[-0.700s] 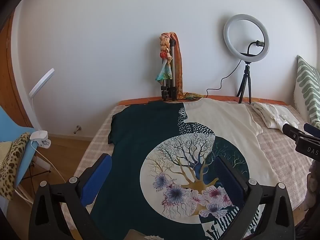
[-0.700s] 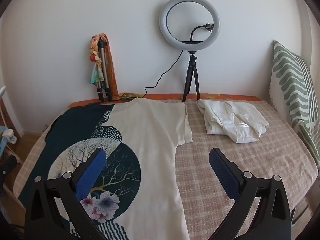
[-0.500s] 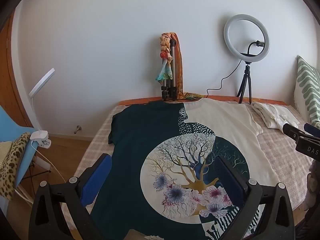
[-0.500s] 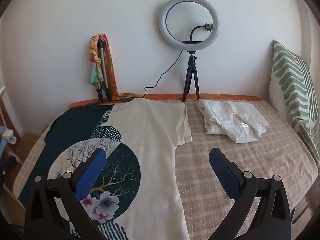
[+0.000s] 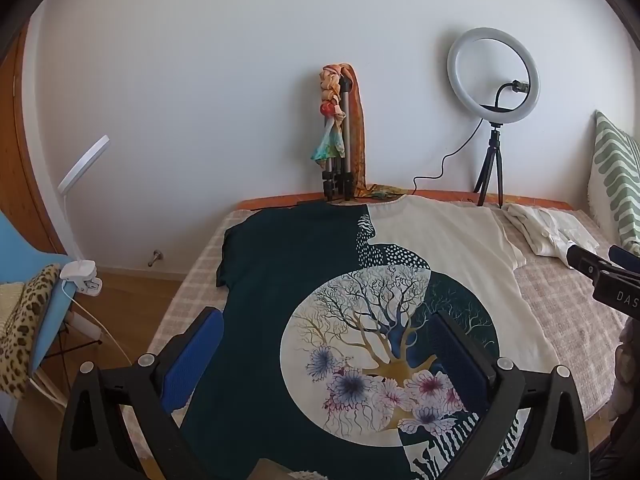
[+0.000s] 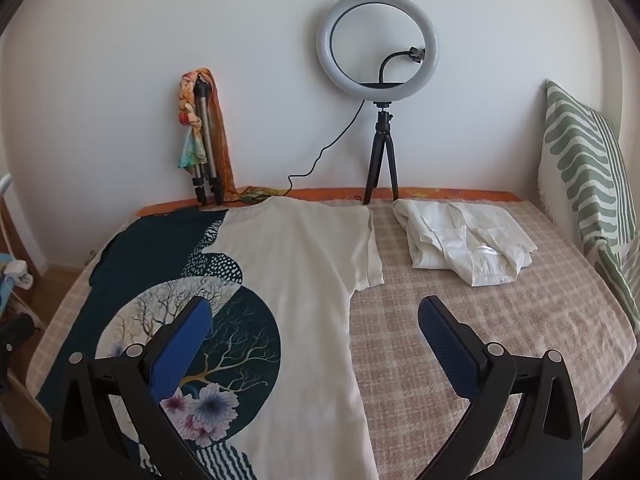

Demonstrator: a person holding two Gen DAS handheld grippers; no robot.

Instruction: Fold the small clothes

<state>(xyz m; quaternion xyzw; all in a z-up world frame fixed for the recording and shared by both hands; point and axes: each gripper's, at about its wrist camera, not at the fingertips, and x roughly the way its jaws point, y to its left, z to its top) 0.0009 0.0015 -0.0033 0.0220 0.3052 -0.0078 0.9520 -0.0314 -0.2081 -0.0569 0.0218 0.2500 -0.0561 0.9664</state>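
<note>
A T-shirt (image 5: 296, 264), half dark teal and half cream with a round tree-and-flower print, lies spread flat on the checked bed cover; it also shows in the right wrist view (image 6: 304, 264). My left gripper (image 5: 326, 316) is open and empty above the shirt's lower part. My right gripper (image 6: 316, 306) is open and empty above the shirt's cream right side. The right gripper's body (image 5: 604, 276) shows at the right edge of the left wrist view.
A crumpled white garment (image 6: 464, 240) lies at the back right of the bed (image 6: 500, 320). A ring light on a tripod (image 6: 380, 120) and a folded tripod with a scarf (image 6: 204, 140) stand against the wall. A striped pillow (image 6: 588, 168) stands at the right. A blue chair (image 5: 32, 300) stands left of the bed.
</note>
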